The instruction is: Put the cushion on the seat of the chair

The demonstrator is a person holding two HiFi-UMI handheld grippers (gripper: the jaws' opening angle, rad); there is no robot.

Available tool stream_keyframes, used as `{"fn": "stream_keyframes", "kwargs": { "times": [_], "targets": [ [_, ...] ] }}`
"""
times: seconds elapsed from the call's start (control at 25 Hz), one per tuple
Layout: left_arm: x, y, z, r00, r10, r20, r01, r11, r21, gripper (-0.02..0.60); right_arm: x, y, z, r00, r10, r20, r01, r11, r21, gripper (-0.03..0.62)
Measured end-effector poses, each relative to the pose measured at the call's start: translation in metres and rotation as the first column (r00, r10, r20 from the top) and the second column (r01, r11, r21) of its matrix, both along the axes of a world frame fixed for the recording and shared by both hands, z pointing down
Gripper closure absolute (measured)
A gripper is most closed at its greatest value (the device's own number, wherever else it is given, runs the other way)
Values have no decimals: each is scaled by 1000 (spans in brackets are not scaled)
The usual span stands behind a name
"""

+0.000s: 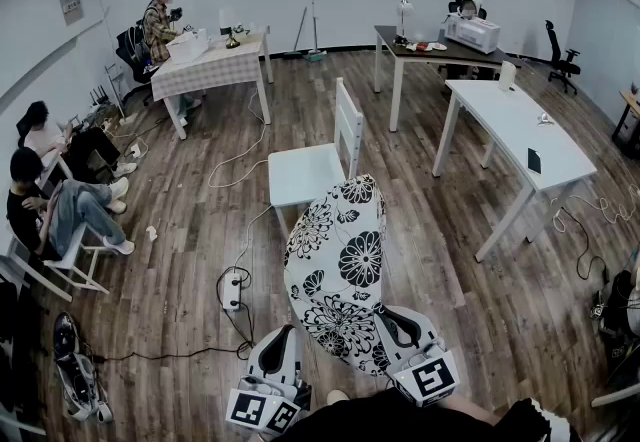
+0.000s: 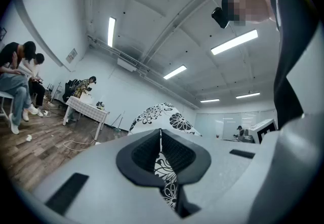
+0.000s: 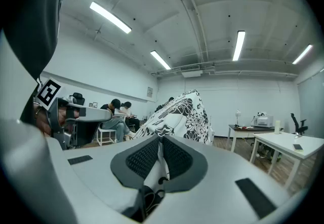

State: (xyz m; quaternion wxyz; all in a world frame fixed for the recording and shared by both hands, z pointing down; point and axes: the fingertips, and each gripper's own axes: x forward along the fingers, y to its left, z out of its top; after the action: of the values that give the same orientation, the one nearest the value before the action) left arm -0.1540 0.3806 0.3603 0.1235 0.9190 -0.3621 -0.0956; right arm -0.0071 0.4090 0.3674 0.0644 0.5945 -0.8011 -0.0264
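Both grippers pinch the soft floral cushion (image 1: 341,270).

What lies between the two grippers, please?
The cushion: the left gripper and right gripper each pinch its near edge, as the head view shows.

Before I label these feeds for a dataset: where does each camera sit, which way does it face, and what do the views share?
Head view: on the person's head, facing steeply down at the cushion, chair beyond; left gripper and right gripper show at bottom.
Left gripper view: on the left gripper, tilted toward the ceiling; jaws clamp cushion fabric; person's torso at right.
Right gripper view: on the right gripper, facing across the room; jaws clamp cushion; person's torso at left.
Shared: the cushion.
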Motion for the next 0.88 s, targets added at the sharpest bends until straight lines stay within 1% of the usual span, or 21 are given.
{"fn": "stream_keyframes", "kwargs": {
  "times": [0.28,0.48,0.6,0.88],
  "targets": [
    [-6,-4,1,1000,-12,2,12,1000,0,574,-6,-4,-1,1000,-9,3,9,1000,9,554],
    [-18,-9,8,1000,-28,3,28,999,-19,574,-13,-4,2,1000,-8,7,8,1000,9,554],
    [-18,-8,10,1000,-20,7,20,999,-27,574,-17,-5,4,1000,-12,-2,12,1000,2,554],
    [-25,-10,10,1000,-28,4,28,999,-24,574,-18,-7,2,1000,7,30,-7,1000,10,554]
  ]
}}
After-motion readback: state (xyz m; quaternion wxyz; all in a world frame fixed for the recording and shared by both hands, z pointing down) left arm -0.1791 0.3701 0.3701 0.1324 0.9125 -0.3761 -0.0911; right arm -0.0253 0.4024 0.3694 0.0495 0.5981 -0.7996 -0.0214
